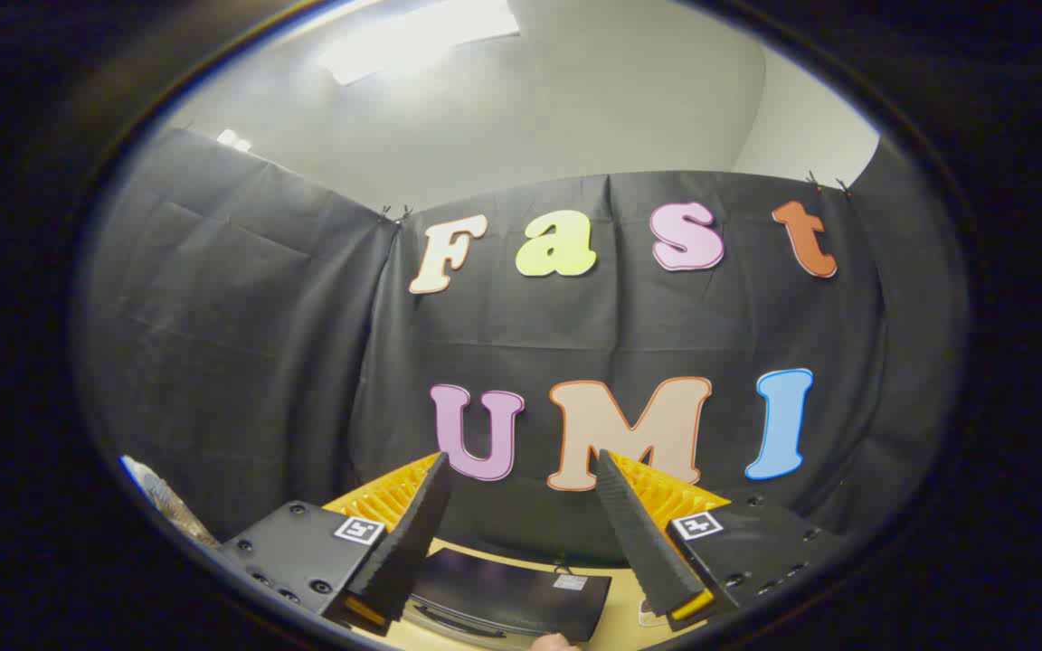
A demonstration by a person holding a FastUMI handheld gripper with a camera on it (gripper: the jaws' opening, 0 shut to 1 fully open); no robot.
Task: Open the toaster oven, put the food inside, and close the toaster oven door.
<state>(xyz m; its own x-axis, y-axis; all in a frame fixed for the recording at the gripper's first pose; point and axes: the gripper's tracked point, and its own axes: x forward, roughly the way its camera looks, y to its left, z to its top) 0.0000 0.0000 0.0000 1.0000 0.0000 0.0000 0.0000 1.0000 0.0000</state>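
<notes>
The gripper (521,470) has its jaws spread wide, and nothing is held between them. The two fingers (408,533) rise like a V, the left one toward 11 o'clock and the right one toward 1 o'clock. Their tips stand in front of the black cloth (241,362) of the booth wall, touching nothing.

Below the gap, at 6 o'clock and close to the finger bases, lies a dark glossy panel (507,592) with a small pale sticker on its far corner. It can be the toaster oven, but I cannot tell this for sure. It rests on a light wooden table (620,624). At its near edge, a fingertip (553,643) of a person shows.

Above the cloth, at 12 o'clock, are a pale wall (593,99) and a bright lamp (412,41).
</notes>
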